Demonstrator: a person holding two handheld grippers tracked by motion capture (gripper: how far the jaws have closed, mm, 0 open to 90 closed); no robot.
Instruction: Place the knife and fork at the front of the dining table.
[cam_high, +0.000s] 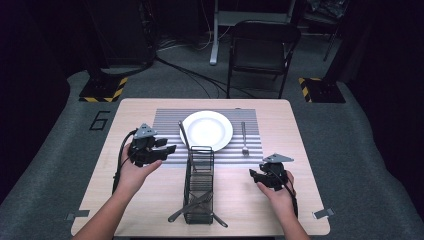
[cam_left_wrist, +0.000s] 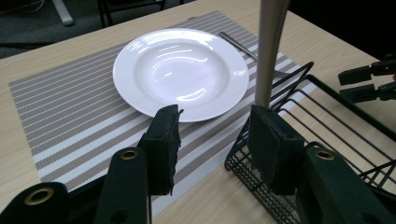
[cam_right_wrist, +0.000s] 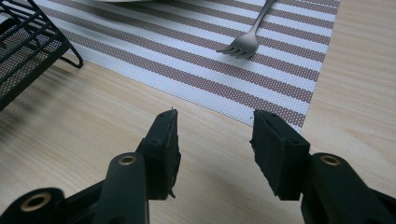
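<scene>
dark floor and a folding chair (cam_high: 264, 47) sit behind the wooden counter (cam_high: 150, 200), which carries a striped placemat (cam_high: 167, 120). on the mat lies a white plate (cam_high: 206, 130), with a fork (cam_high: 244, 137) to its right, tines toward the person. a black wire basket (cam_high: 199, 185) stands lengthwise on the near half of the counter, with utensils lying crossed at its near end; they are too dim in the high view to say which kind.

the thing in hand appears to be a knife (cam_high: 184, 136), a long steel piece standing slanted at the basket's far left corner, just beside the plate's left rim. in the left gripper view its handle (cam_left_wrist: 269, 46) rises nearly upright right above the right-hand pad, so it lies beside the gap rather than inside it. the left gripper (cam_high: 167, 149) is half open with nothing between its jaws; i cannot tell whether the pad touches the steel.

the right gripper (cam_high: 253, 175) hangs low over bare wood, its jaws half open on nothing, the fork ahead of them on the mat.

the left hand is much the nearer. to grip the knife, i judge the jaws must shift sideways toward the basket so the upright handle enters the gap.
</scene>
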